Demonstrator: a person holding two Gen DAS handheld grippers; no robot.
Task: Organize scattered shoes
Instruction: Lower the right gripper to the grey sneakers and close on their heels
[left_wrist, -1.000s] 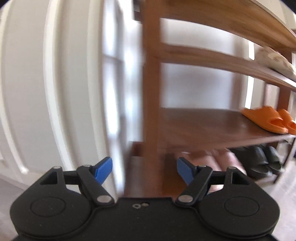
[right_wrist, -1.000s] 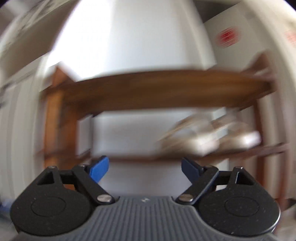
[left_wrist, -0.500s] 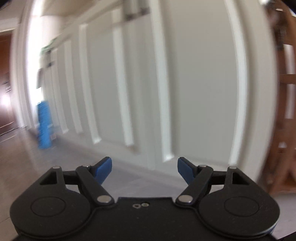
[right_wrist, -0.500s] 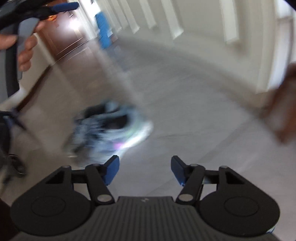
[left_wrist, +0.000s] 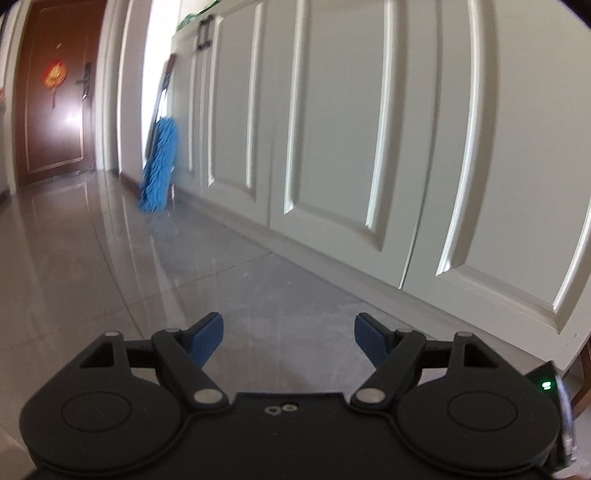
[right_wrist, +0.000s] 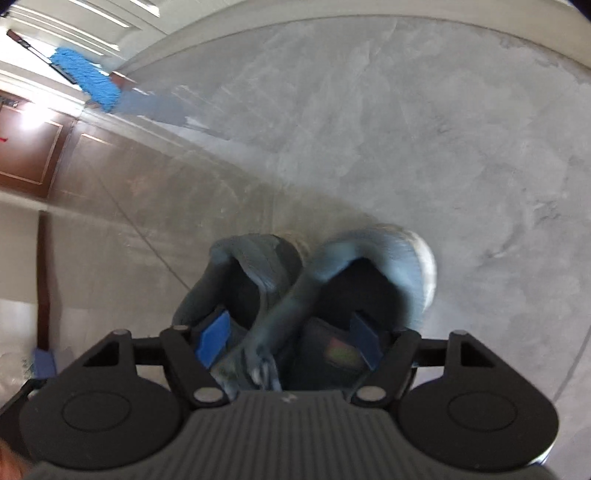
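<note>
Half a second ago the pair of grey sneakers (right_wrist: 317, 291) lay ahead on the floor (right_wrist: 406, 129); now the right gripper (right_wrist: 290, 341), spread wide, seems to straddle their adjoining collars, though blur hides contact. The left gripper (left_wrist: 289, 338) gapes empty beside white cabinets (left_wrist: 332, 129), blue mop (left_wrist: 157, 170) far left.

Daylight all over, pretty bright. The left wrist view has a glossy floor (left_wrist: 74, 258) throwing pale sheen, and the white cabinet doors (left_wrist: 332, 129) bow hard from the fisheye. Far end with the blue mop (left_wrist: 157, 170) looks soft. The right wrist view is smeared with motion blur: the grey shoes (right_wrist: 314, 280) are mushy, sitting over a dark shadow, with blown-out glare top left on the brown door (right_wrist: 33, 147).
</note>
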